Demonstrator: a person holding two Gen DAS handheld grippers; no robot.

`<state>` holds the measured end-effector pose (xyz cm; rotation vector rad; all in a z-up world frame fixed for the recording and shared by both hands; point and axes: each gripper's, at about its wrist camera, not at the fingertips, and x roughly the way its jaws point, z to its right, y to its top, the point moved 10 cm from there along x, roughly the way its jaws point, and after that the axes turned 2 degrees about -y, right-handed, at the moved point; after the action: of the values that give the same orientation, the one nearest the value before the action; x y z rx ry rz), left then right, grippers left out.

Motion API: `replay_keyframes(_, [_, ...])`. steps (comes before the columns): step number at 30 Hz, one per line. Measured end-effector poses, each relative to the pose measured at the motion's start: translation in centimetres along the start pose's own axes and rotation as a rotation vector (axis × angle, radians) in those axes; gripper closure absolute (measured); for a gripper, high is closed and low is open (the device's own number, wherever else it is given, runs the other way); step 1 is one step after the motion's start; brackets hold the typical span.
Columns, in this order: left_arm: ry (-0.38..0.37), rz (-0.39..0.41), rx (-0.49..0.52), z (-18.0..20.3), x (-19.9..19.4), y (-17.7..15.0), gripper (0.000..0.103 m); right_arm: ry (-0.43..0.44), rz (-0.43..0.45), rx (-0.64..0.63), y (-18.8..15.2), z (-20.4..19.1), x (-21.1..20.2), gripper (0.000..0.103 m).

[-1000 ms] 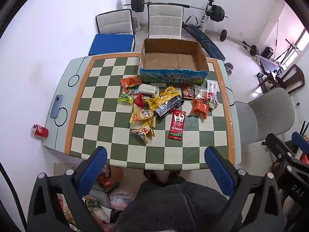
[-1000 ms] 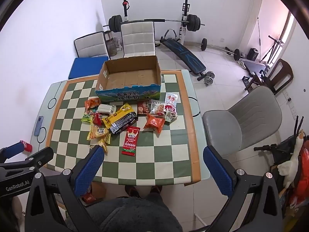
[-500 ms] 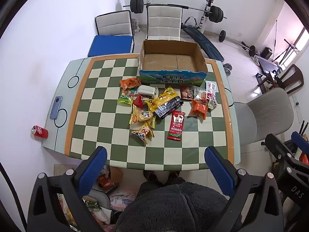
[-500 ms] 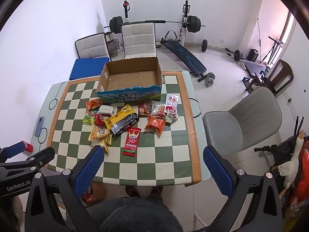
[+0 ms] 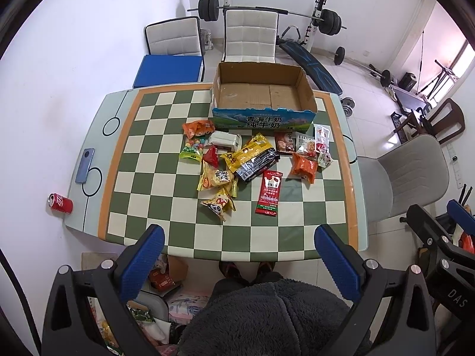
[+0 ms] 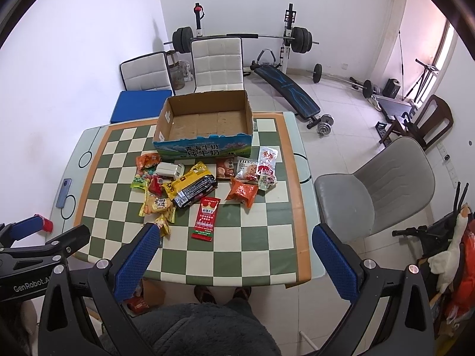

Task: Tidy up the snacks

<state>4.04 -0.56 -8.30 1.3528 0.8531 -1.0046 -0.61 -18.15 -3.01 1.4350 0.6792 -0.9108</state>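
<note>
Left claw: the left claw (image 5: 237, 252) is spread wide, its blue pads far apart, gripping nothing and touching nothing; it is held high above the near edge of the counter (image 5: 297, 213).
Right claw: the right claw (image 6: 234, 249) is equally wide open and empty, also raised over the counter's near edge; from the left camera part of it shows at 4 o'clock.
Snacks: a loose pile of snacks (image 5: 252, 160) lies on the checkered counter at about 12 o'clock from both claws, well apart from them.
Red packet: a long red packet (image 5: 269, 192) lies flat at the near side of the pile, by itself.
Yellow-and-black bag: the yellow-and-black bag (image 5: 252, 157) sits at the pile's middle, overlapping its neighbours.
Box: an open cardboard box (image 5: 262, 95) stands just beyond the snacks at 12 o'clock, its floor bare.
Counter edge: a phone (image 5: 85, 165) lies at 10 o'clock and a red can (image 5: 60, 203) at 9 o'clock in the left view.
Hidden: a fuzzy dark garment (image 5: 273, 317) on the person blocks the space below the claws; only shoe tips show under the counter.
Hard to make out: print on the small packets is unreadable, and several wrappers overlap so their outlines blur together.
</note>
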Motion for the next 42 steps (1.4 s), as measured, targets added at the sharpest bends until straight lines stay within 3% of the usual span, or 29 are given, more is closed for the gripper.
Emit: replay_keyframes(42, [-0.012, 0.003, 0.01, -0.21, 0.29, -0.23, 0.0, 0.01, -0.006, -0.004, -0.02, 0.15, 0.67, 0.0])
